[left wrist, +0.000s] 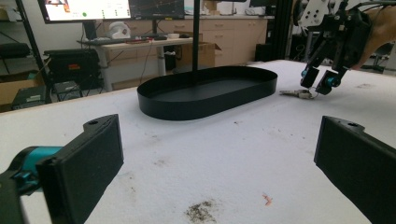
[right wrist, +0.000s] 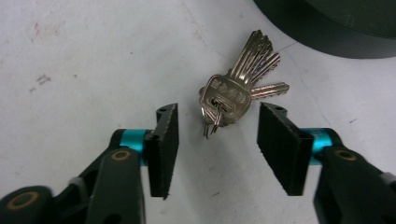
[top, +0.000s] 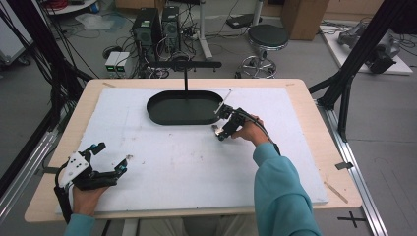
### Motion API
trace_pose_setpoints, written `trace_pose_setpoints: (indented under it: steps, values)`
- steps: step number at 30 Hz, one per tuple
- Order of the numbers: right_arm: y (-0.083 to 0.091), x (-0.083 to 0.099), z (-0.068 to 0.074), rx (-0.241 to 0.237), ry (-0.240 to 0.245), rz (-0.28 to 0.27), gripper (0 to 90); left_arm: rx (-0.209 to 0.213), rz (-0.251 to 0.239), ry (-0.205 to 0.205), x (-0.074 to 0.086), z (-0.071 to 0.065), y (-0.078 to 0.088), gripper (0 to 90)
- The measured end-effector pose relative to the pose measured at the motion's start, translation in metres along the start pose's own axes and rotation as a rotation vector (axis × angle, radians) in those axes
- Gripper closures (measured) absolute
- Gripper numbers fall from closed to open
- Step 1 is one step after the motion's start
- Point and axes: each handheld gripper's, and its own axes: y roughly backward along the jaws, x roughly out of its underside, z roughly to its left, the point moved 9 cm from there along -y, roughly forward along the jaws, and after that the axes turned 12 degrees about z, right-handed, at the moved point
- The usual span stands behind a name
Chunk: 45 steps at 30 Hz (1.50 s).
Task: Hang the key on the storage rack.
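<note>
A person sat at a table (top: 305,147) covered with a white sheet, a hand-held gripper in each hand. The right hand-held gripper (top: 221,133) pointed down at a bunch of keys (right wrist: 238,91) lying flat on the sheet, right of centre, just near of the right end of a black oval tray (top: 162,115). In the right gripper view the key ring end lay between the two black jaws, which stood partly apart on either side of it; neither pad (right wrist: 166,140) touched the metal, and the key blades fanned away toward the tray. The keys and tray were close but not touching. In the left gripper view the keys (left wrist: 299,94) appeared as a small silver shape beneath the right hand-held gripper (left wrist: 318,83). The left hand-held gripper (top: 110,157) rested at the near left corner of the table, well apart from the keys, its jaws wide and holding nothing. The tray sat at the far middle of the table, with a thin black post rising from it.
</note>
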Motion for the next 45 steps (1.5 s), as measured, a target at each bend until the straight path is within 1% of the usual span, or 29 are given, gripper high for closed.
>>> trace_pose_setpoints:
  steps: [3,5,6,8,9,14,17,24,29,33,39,40,45]
  values:
    - [0.0009,-0.0013,-0.0003,-0.007,-0.008,-0.013,56.3,0.000,0.000,0.000,0.0000,-0.0001,0.0000,1.7]
    - [0.0018,-0.0003,0.0004,-0.011,-0.018,-0.003,60.8,0.000,0.000,0.001,0.0000,0.0000,-0.0001,1.7]
    - [0.0020,-0.0003,-0.0006,-0.007,-0.015,-0.006,62.5,0.000,0.000,0.001,0.0000,0.0000,-0.0001,1.7]
    - [0.0020,0.0000,-0.0011,-0.007,-0.016,-0.004,64.0,-0.001,0.000,-0.001,0.0000,0.0000,0.0000,1.7]
    - [0.0020,0.0002,-0.0002,-0.015,-0.028,-0.002,66.9,-0.001,0.000,-0.001,0.0000,0.0001,0.0000,1.7]
    - [0.0018,0.0010,-0.0005,-0.017,-0.033,0.006,73.3,-0.001,0.000,0.000,0.0000,-0.0001,0.0000,1.7]
    - [0.0019,0.0006,0.0001,-0.020,-0.044,0.005,74.9,0.000,0.000,0.000,0.0000,-0.0001,0.0000,1.7]
    - [0.0021,0.0011,0.0003,-0.020,-0.047,0.009,79.6,0.000,0.000,0.001,0.0000,0.0000,-0.0001,1.7]
    - [0.0022,0.0012,0.0009,-0.022,-0.051,0.013,86.5,-0.001,0.000,0.000,0.0000,0.0002,-0.0001,1.7]
    - [0.0023,0.0010,0.0026,-0.025,-0.057,0.019,87.2,-0.001,0.001,0.000,0.0000,0.0002,-0.0001,1.7]
    - [0.0028,0.0006,0.0031,-0.013,-0.063,0.020,88.2,0.000,0.001,0.001,0.0000,0.0000,-0.0002,1.7]
    - [0.0035,0.0015,0.0032,-0.010,-0.066,0.028,88.4,-0.002,0.001,0.000,0.0000,0.0002,-0.0002,1.7]
    - [0.0074,0.0002,0.0030,0.005,-0.069,0.010,88.7,-0.001,0.000,0.002,-0.0001,0.0000,-0.0003,1.7]
